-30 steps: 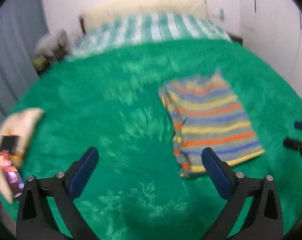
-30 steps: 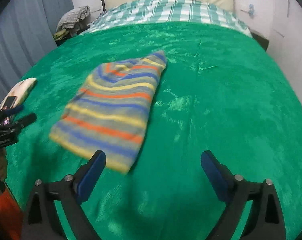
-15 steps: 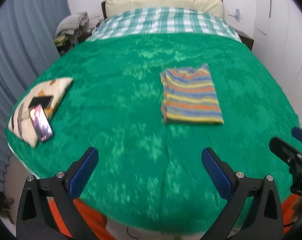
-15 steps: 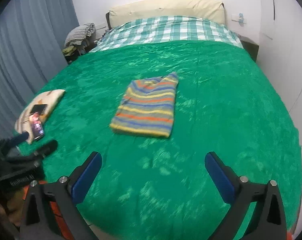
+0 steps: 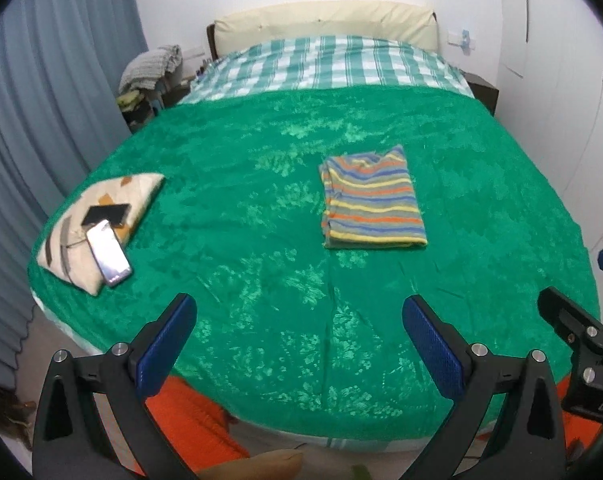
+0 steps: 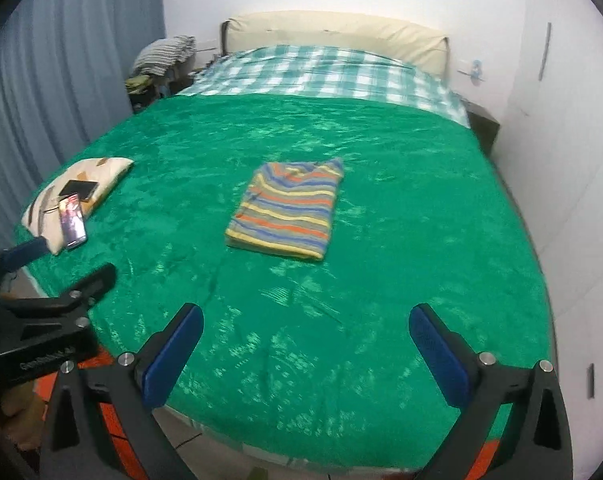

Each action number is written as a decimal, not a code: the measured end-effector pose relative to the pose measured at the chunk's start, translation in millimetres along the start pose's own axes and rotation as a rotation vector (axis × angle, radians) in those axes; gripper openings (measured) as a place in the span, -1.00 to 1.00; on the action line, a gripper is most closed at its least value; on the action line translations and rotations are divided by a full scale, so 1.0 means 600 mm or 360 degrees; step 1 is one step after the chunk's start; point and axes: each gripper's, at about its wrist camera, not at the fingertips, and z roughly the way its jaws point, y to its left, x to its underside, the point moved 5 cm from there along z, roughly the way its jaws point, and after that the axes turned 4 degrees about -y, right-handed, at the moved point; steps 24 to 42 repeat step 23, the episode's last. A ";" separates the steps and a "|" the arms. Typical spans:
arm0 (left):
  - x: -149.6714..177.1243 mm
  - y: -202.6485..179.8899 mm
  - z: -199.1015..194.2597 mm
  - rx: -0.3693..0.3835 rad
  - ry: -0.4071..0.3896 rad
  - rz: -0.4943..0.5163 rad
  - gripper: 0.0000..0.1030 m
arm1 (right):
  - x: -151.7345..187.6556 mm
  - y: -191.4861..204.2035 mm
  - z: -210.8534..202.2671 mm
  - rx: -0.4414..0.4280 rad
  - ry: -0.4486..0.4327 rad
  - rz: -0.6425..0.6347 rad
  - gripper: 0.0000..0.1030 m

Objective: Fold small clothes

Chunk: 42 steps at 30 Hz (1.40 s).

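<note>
A striped garment in orange, blue, yellow and grey lies folded into a neat rectangle in the middle of the green blanket; it also shows in the right wrist view. My left gripper is open and empty, held back over the foot of the bed, well short of the garment. My right gripper is open and empty, also back at the bed's foot. Each gripper shows at the edge of the other's view.
A cream patterned pillow with two phones on it lies at the bed's left edge. A checked sheet and headboard are at the far end. Curtains hang left, a white wall stands right, orange fabric lies below the bed's foot.
Both grippers have pulled back and up from the folded garment to the foot of the bed. The garment lies still where it was left.
</note>
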 end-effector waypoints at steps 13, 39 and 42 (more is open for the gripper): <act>0.001 -0.019 -0.020 0.0036 0.0013 0.0013 0.99 | 0.003 -0.027 -0.058 0.0092 -0.0035 0.0045 0.97; 0.001 -0.023 -0.020 0.0034 -0.0030 -0.0010 1.00 | 0.015 -0.034 -0.045 0.0072 0.0002 0.0081 0.97; 0.001 -0.023 -0.020 0.0034 -0.0030 -0.0010 1.00 | 0.015 -0.034 -0.045 0.0072 0.0002 0.0081 0.97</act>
